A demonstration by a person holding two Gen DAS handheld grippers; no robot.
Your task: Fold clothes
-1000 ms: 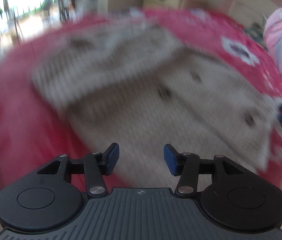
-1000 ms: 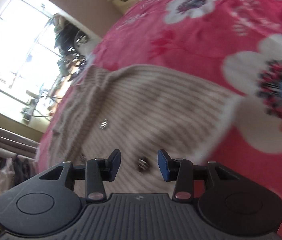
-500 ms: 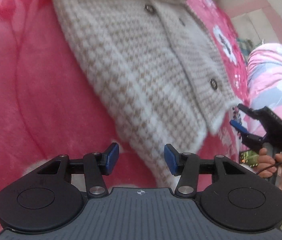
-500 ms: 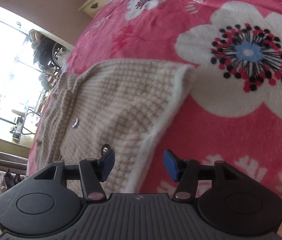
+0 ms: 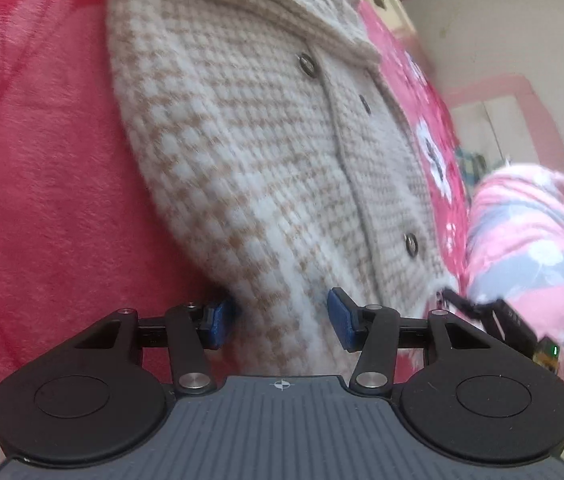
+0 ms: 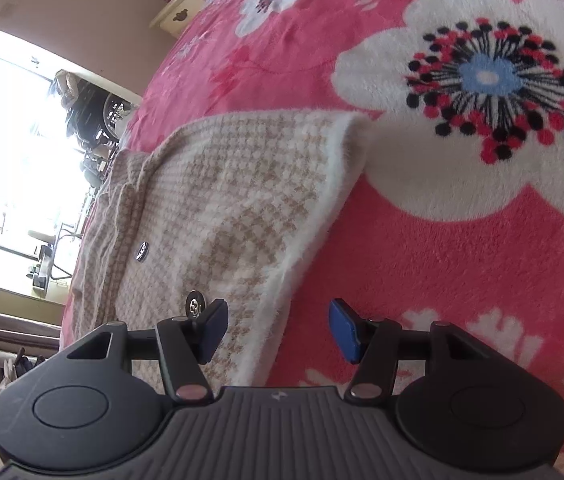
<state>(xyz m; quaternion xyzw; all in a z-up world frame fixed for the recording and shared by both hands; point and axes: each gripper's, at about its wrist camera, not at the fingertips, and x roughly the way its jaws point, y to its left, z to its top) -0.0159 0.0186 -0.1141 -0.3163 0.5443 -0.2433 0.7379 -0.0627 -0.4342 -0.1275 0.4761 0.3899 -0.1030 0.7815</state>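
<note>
Left wrist view: cardigan (image 5: 266,168), beige-and-white houndstooth knit with dark buttons (image 5: 411,245), lies flat on the pink floral blanket (image 5: 42,184) of the bed.
Left gripper (image 5: 282,322): jaws part-open; the white-edged hem of the cardigan runs between the blue pads (image 5: 340,318), neither pad seen to press on it.
Right edge: the other gripper's black fingers (image 5: 482,312) at the far hem corner, before a pink-and-grey striped sleeve (image 5: 534,248).
Right wrist view: cardigan corner (image 6: 242,208) lies on the blanket, beside a large white flower print (image 6: 482,92).
Right gripper (image 6: 278,330): jaws part-open, straddling the hem edge; left pad over the knit, right pad over bare blanket.
Background: bright window (image 6: 10,152), cream nightstand (image 6: 180,14).
</note>
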